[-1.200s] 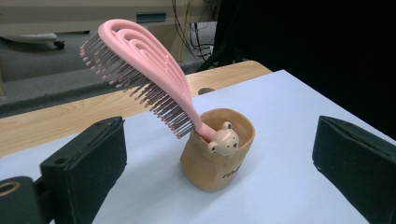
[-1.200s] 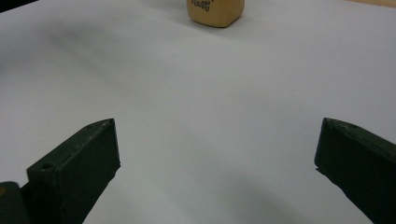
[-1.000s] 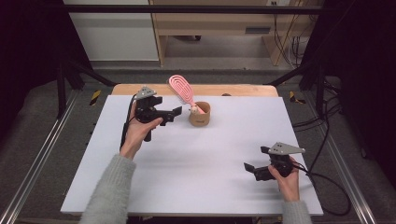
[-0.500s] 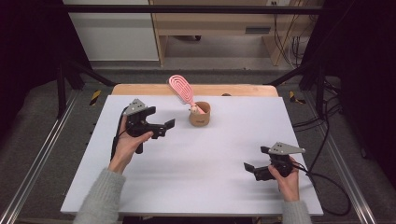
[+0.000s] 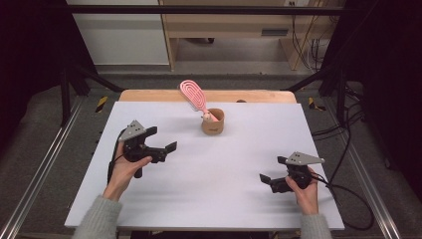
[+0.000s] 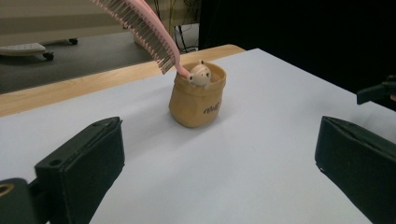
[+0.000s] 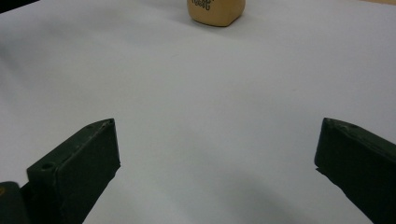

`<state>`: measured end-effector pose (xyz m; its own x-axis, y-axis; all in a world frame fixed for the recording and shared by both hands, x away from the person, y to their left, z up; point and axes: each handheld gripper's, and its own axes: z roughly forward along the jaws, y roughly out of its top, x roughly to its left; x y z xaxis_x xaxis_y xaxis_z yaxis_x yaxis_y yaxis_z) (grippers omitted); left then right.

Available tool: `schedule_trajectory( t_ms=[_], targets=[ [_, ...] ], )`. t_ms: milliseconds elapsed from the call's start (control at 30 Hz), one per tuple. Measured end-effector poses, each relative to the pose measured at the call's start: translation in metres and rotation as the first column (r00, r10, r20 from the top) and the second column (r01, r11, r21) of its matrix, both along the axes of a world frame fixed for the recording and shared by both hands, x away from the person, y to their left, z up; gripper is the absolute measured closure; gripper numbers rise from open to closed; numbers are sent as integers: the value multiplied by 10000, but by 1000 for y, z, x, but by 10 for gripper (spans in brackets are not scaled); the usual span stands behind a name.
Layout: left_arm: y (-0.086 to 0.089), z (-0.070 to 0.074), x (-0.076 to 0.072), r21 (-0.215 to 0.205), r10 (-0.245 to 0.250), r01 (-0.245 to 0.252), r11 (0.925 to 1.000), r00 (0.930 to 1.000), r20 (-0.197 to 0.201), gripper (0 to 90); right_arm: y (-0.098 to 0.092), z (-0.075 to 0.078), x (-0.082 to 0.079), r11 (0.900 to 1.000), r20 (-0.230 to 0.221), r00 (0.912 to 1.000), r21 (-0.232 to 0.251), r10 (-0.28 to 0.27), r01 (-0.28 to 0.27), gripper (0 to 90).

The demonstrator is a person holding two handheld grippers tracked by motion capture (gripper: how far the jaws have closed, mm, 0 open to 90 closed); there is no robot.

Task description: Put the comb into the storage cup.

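Fingers [image 6: 79, 163] of both grippers are spread, empty. The brush [image 5: 193, 94] stands in the cup [image 5: 213, 122]; left gripper [image 5: 166, 148] sits well left of it. Placement looks finished; next, withdraw clear.

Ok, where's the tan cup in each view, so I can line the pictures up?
High view: the cup stands at the table's far middle, a pink brush leaning out of it.
Left gripper view: the cup is centre, beyond the open jaws, brush rising to the upper left.
Right gripper view: its base is cut off by the top edge, centre.
Shared landmark: the dark lettering on the cup's side, seen in both gripper views.
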<state>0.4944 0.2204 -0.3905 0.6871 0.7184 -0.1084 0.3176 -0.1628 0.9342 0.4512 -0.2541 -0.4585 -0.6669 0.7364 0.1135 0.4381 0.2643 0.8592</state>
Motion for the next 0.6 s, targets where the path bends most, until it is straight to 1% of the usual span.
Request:
schedule_trajectory(
  t_ms=[200,300,600],
  targets=[
    [15,-14,-13,-69,144,-144,9999,9998,-108,13,0,0,0,10000,-22,10000,-9,-24,24,5],
    [23,-22,-20,14,130,-130,9999,9997,-187,13,1,-1,0,10000,-64,10000,-14,-7,7,5],
    [43,-39,-33,164,250,-244,9996,9989,-396,13,1,-1,0,10000,-50,10000,-66,1,-2,5]
  ],
)
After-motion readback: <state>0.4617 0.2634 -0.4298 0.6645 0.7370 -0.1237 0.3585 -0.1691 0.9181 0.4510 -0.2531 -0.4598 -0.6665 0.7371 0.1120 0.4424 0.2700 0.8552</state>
